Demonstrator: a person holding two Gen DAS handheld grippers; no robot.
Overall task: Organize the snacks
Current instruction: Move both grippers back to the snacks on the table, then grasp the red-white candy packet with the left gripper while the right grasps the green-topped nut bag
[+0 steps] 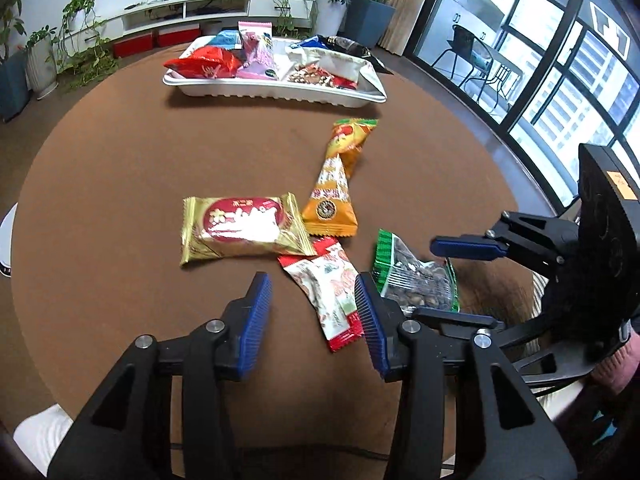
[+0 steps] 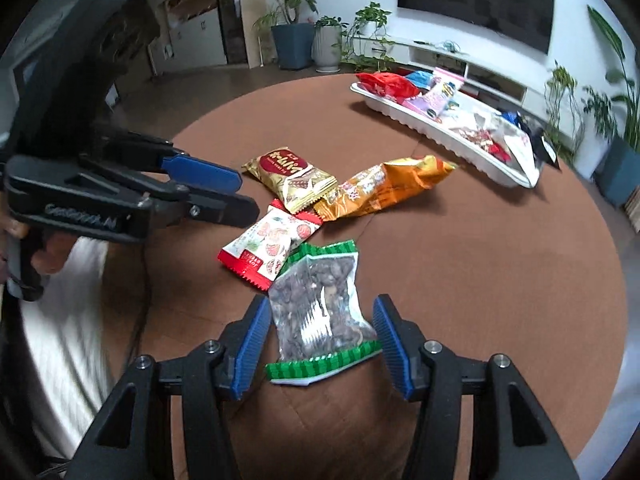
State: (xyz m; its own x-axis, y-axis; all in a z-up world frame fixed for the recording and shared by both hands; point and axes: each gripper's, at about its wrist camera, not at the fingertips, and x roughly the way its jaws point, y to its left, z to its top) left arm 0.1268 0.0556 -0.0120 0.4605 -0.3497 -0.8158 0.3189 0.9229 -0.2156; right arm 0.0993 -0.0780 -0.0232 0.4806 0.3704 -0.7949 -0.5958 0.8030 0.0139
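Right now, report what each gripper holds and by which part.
Nothing is held. The left gripper is open over bare table; the right gripper is open, straddling the green-edged nut packet without gripping.

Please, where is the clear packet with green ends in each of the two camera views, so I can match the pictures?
Left wrist view: the clear packet with green ends lies at lower right of centre, right of the red and white packet.
Right wrist view: the same packet lies at lower centre, between the right gripper fingers, not pressed.
Shared landmark: the white tray of snacks at the table's far side.
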